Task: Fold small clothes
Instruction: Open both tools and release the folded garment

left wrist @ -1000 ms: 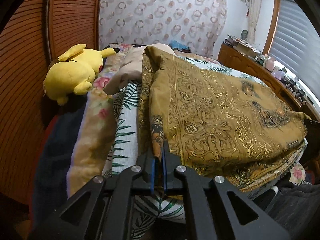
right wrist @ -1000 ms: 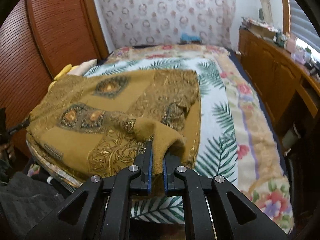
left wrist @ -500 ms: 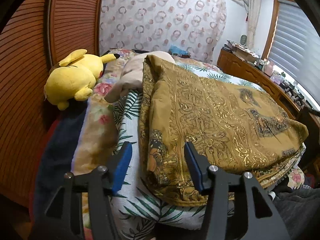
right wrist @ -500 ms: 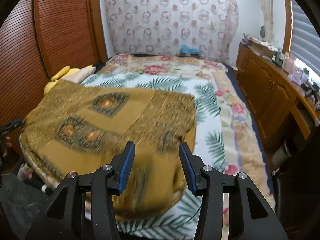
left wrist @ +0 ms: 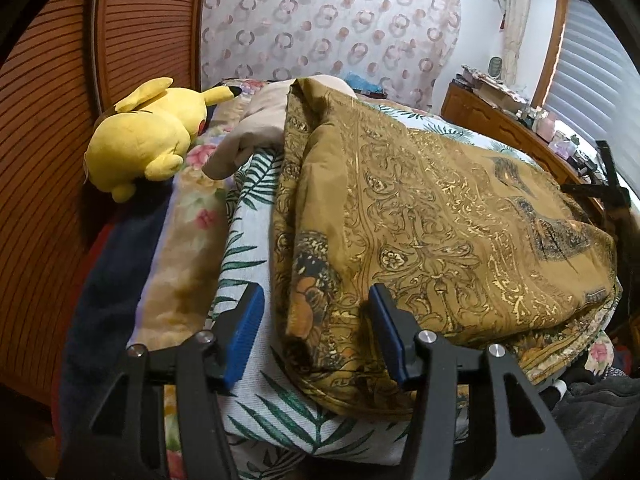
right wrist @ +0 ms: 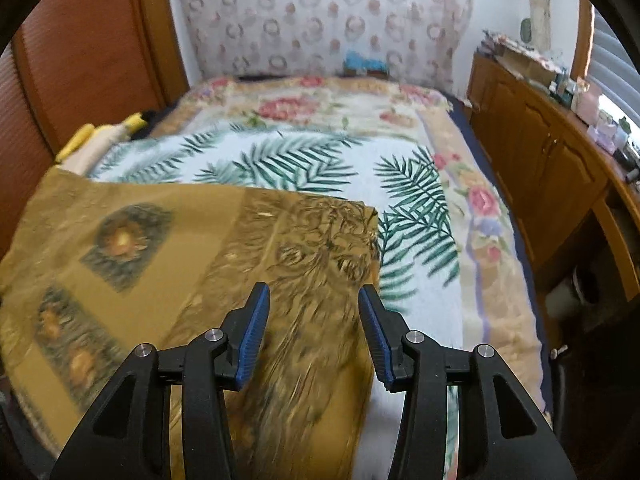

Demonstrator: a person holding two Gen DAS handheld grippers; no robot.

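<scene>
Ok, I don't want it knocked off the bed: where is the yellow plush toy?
In the left wrist view the yellow plush toy lies at the bed's far left edge, against the wooden slatted wall, just left of the beige pillow.

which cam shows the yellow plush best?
Left wrist. The yellow plush is whole and sharp there, lying at the bed's left edge beside the wooden wall. Right wrist catches only blurred yellow tips poking out behind a beige cloth.

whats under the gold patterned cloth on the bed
The gold patterned cloth lies folded on a palm-leaf blanket, over a floral blanket. Anything between its layers is covered.
</scene>
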